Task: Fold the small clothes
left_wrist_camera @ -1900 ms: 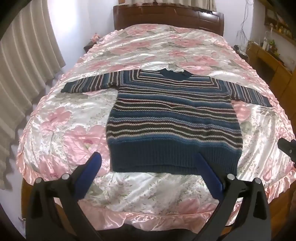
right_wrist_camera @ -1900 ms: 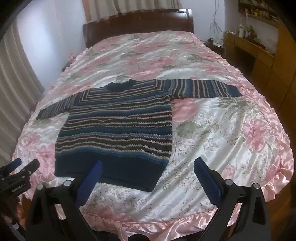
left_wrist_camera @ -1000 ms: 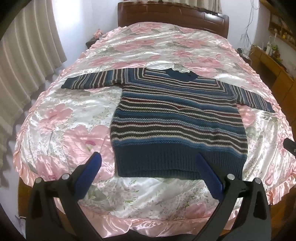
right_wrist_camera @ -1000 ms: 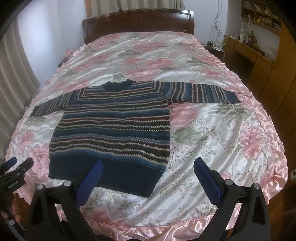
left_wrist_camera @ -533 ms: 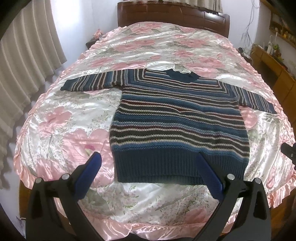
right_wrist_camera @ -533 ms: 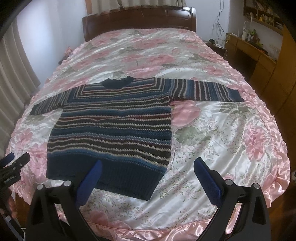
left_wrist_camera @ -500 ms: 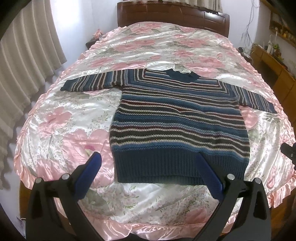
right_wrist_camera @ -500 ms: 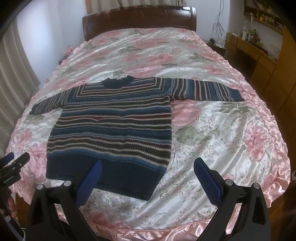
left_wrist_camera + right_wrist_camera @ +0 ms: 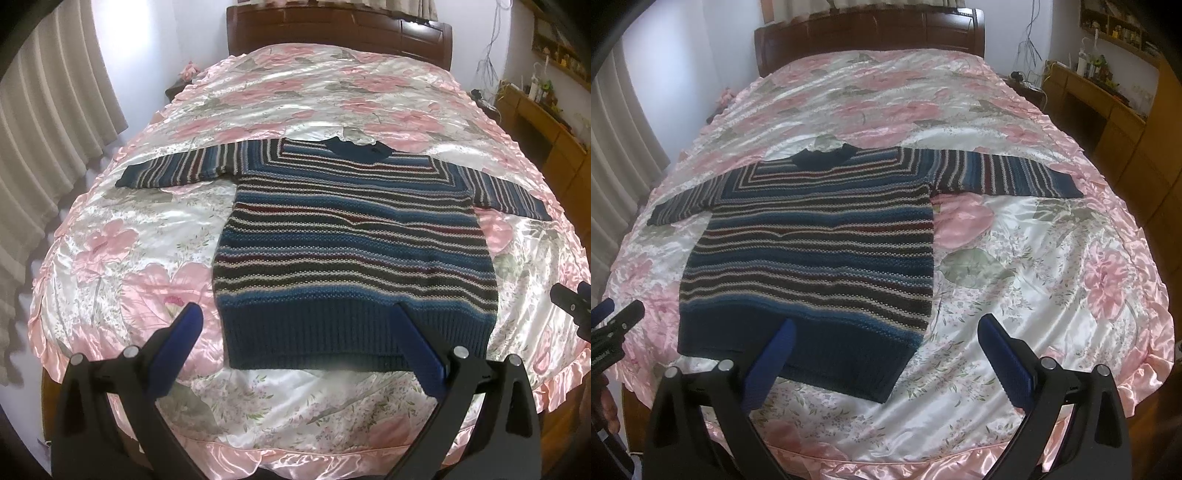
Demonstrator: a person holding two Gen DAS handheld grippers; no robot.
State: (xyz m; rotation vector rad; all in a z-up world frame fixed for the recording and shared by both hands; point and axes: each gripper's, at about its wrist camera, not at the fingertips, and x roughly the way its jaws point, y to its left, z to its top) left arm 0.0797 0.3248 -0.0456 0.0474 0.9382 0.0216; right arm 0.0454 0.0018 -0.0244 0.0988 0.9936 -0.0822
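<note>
Left gripper (image 9: pixel 295 325): we see two black arms along the bottom of the frame, each ending in a blue ribbed pad (image 9: pixel 177 339).
Screws: round silver heads sit on each arm's top.
Right gripper (image 9: pixel 884 334): same black frame, blue pads and silver screws.
Marking: white lettering, too small for us to read, on the black tool at the lower left edge.

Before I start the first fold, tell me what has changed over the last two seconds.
Almost nothing. Both views drifted slightly, so both tools shifted a little over the foot of the bed; neither took hold of anything. The left tool and right tool stay open and empty. The striped sweater lies flat as before, sleeves spread, on the floral bedspread.
</note>
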